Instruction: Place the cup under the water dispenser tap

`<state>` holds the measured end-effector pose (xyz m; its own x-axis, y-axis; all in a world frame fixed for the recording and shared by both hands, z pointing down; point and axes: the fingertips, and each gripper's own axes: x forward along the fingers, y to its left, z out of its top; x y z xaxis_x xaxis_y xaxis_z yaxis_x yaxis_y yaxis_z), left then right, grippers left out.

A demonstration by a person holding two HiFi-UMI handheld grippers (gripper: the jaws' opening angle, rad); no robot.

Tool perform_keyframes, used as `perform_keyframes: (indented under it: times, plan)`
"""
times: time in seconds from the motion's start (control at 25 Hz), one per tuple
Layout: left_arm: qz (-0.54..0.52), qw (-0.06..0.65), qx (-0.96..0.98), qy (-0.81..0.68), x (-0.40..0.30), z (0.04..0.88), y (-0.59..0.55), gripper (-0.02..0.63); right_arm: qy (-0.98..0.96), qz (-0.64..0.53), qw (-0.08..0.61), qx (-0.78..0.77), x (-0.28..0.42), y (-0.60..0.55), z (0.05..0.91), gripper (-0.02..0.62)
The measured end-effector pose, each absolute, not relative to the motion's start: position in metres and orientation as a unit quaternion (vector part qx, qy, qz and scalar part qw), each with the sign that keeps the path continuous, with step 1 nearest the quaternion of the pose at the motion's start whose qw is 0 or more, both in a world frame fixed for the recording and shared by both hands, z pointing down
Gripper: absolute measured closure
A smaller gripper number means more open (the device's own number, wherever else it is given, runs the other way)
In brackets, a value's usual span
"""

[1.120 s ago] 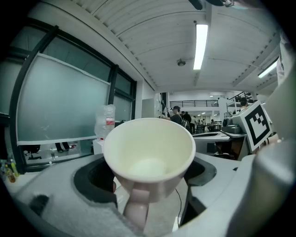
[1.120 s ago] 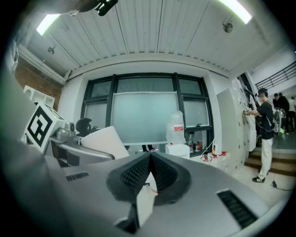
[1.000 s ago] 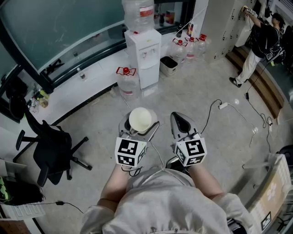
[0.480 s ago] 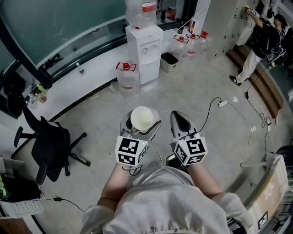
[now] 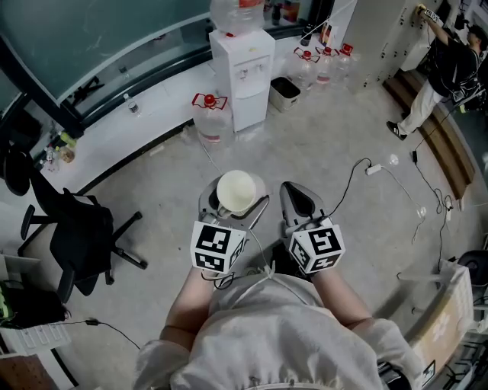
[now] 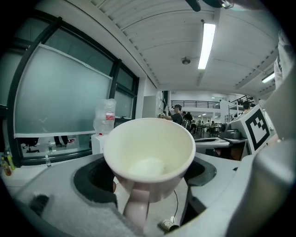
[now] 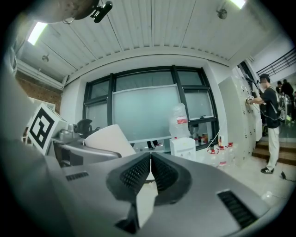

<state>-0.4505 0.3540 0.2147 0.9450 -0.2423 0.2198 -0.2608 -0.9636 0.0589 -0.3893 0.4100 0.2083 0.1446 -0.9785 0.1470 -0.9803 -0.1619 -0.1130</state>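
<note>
Concrete floor (image 5: 320,152), water dispenser (image 5: 244,72) top centre; your left gripper (image 5: 231,215) jaws pinch white mug (image 5: 235,191), right gripper (image 5: 296,199) jaws pressed together.

Head view, change over one second: water dispenser (image 5: 244,76) higher in frame; top bottle (image 5: 240,14) shows less below the upper edge; red-capped jug (image 5: 208,114) and bin (image 5: 286,90) beside the dispenser likewise higher; cup (image 5: 235,190) in left gripper (image 5: 232,202) and right gripper (image 5: 293,196) slightly higher; office chair (image 5: 72,236) shifts left; person at lockers (image 5: 450,68) moves further into the top right corner
</note>
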Motion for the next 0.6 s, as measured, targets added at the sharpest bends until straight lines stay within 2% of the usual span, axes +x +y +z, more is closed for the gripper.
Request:
perform_keyframes:
  times: [0.32,0.6]
  plan:
    - [0.116,0.044,0.980,-0.155,-0.397,0.219,0.332,0.160,-0.678,0.112,-0.001,0.726,-0.337,0.378,0.218,0.568]
    - [0.133,0.038,0.975,-0.173,-0.324,0.226,0.313,0.160,-0.684,0.118,-0.002,0.720,-0.250,0.361,0.221,0.567]
